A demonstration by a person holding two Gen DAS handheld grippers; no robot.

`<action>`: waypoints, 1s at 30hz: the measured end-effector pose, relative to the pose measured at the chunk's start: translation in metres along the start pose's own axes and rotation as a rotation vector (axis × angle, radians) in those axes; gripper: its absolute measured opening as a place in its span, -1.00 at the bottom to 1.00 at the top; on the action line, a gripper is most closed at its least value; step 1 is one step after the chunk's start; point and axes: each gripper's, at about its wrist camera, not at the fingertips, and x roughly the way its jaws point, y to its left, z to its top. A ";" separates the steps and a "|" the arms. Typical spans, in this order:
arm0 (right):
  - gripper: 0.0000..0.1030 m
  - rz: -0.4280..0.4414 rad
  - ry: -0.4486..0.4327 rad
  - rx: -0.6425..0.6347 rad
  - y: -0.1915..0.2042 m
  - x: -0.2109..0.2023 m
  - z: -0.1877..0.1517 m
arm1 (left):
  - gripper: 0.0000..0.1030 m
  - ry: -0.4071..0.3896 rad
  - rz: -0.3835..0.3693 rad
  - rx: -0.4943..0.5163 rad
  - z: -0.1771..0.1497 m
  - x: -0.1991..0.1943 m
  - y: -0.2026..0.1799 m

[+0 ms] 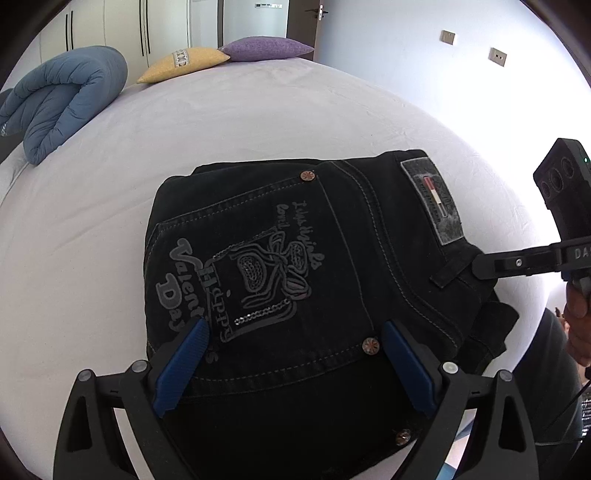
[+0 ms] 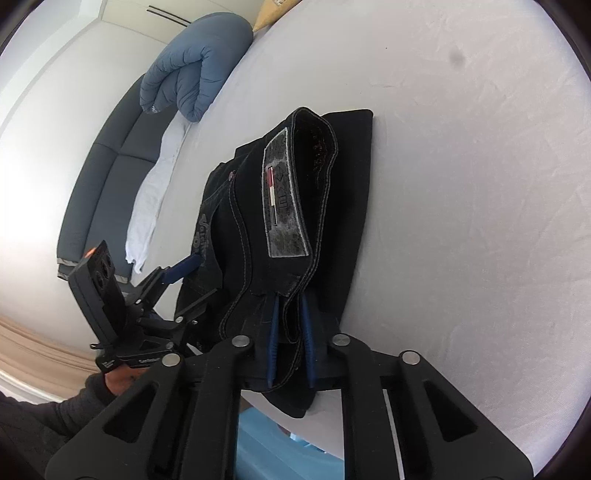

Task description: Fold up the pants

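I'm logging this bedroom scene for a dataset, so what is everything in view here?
pants: one pair, black denim, folded on the bed, printed back pocket up
waistband patch: one, grey, on the pants' right end
bed sheet: one, pale lilac, under the pants
quilt: one, blue, rolled, at the bed's far left
pillows: two, yellow and purple, at the far edge
wardrobe: white, behind the bed
left gripper: blue pads, spread wide over the pocket
right gripper: blue pads, closed on the waistband edge
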 end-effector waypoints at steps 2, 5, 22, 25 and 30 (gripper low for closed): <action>-0.87 -0.016 -0.004 -0.017 0.002 -0.006 -0.002 | 0.85 0.000 -0.013 -0.012 -0.004 -0.008 -0.001; -0.88 -0.038 -0.011 -0.042 0.012 -0.013 -0.003 | 0.85 -0.002 -0.038 -0.031 -0.006 -0.016 0.000; -0.88 -0.078 -0.018 -0.038 0.008 0.000 0.014 | 0.86 -0.064 -0.004 -0.008 -0.008 -0.023 -0.015; -0.87 -0.059 0.006 -0.007 -0.010 0.005 0.010 | 0.88 -0.001 -0.002 -0.007 -0.017 -0.005 -0.013; -0.52 -0.025 -0.029 0.103 -0.038 -0.007 -0.009 | 0.92 -0.035 -0.024 0.006 -0.019 -0.013 -0.017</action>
